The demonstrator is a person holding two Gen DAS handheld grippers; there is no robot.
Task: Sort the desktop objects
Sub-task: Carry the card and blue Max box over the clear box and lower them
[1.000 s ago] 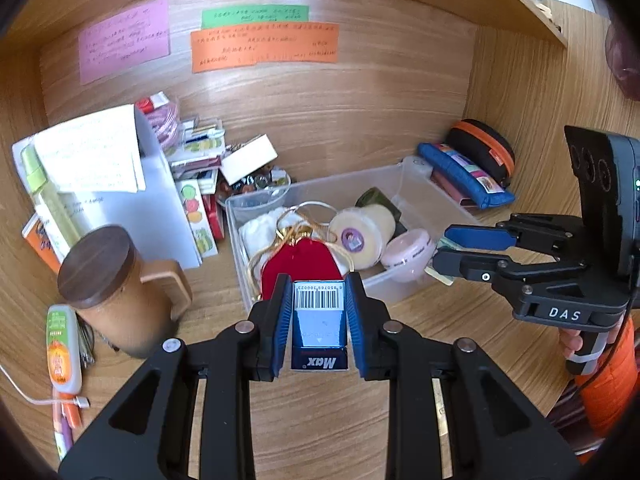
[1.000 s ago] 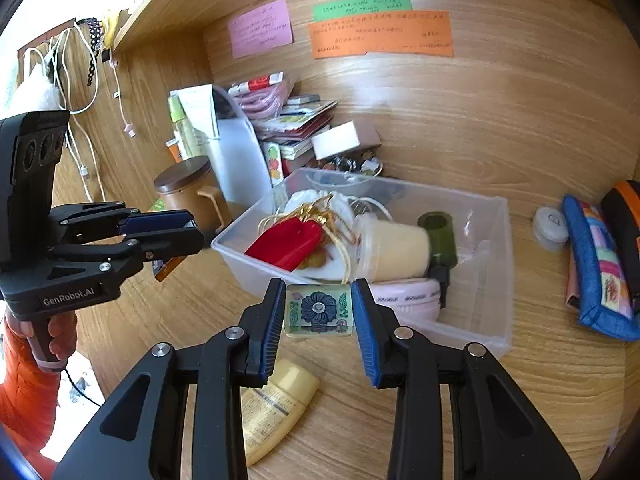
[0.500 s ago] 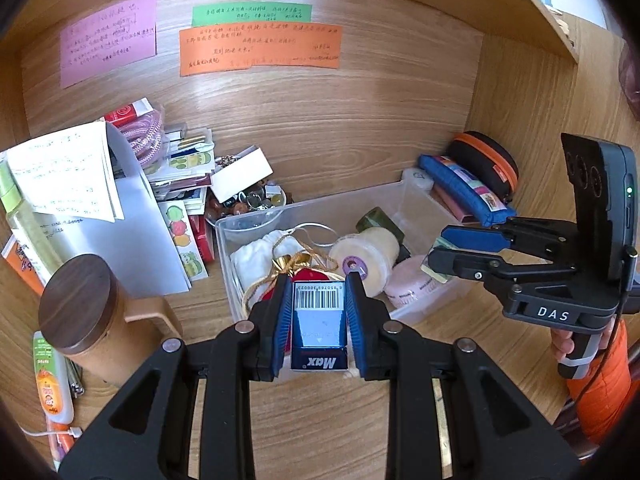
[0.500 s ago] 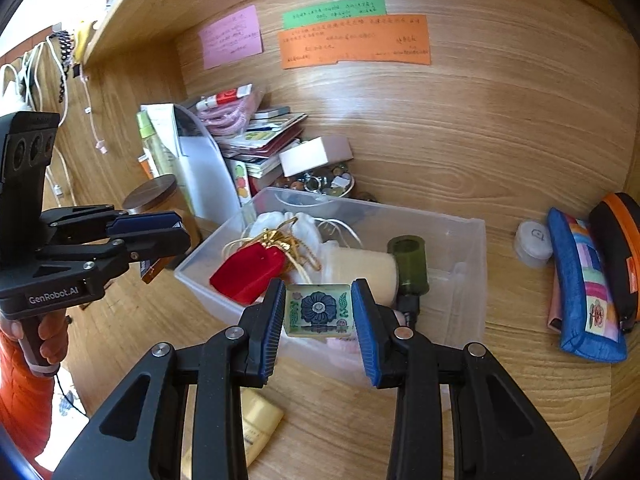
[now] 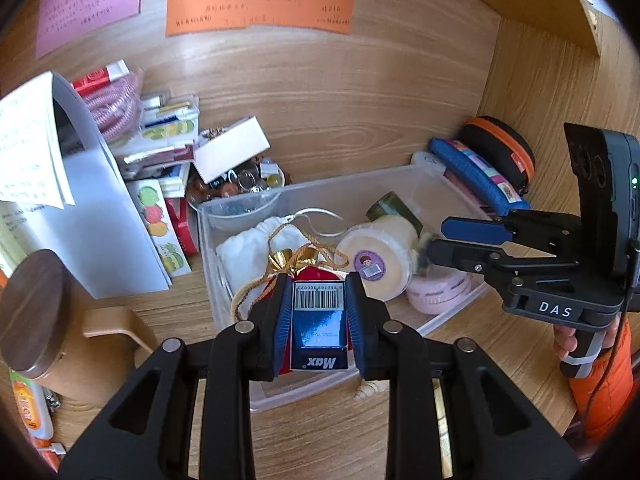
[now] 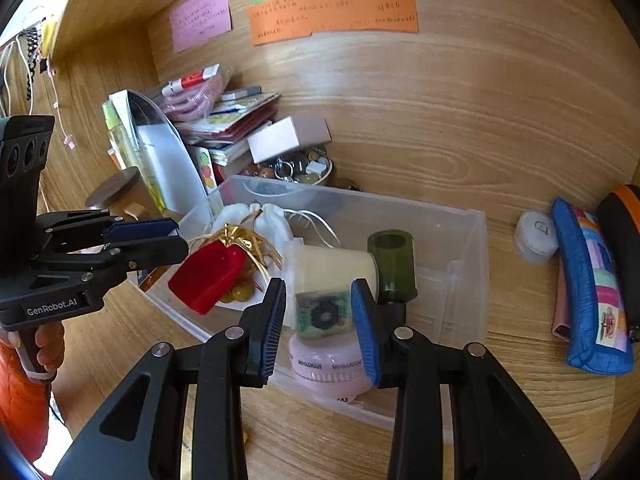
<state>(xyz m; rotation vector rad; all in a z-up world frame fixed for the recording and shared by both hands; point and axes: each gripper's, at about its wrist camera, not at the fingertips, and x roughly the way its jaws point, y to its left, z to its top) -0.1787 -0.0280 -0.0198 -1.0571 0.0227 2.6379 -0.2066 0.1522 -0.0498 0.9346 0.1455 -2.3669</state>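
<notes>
Bin (image 5: 400, 178) is your landmark: a clear plastic one sitting on the wooden counter (image 5: 320, 440), with notes taped on the wall behind it. Your left tongs (image 5: 319, 320) are clamped on a small blue box (image 5: 319, 330) with a barcode on top, hanging over the bin's near-left corner, right above the red pouch (image 6: 208, 276) with the gold cord. Your right tongs (image 6: 322, 312) are pinching a little square tile (image 6: 323, 314) with a dark flower on it, a bit blurry, over the bin's near edge just above the pink round case (image 6: 328, 372). Inside the bin you've also got a white cloth bag (image 5: 250, 246), a cream roll (image 5: 380, 264) and a dark green tube (image 6: 392, 266). Left of the bin there's a mug with a dark wooden lid (image 5: 32, 312) and a messy stack of booklets (image 5: 168, 136); right of it, a blue pencil case (image 6: 592, 292).
</notes>
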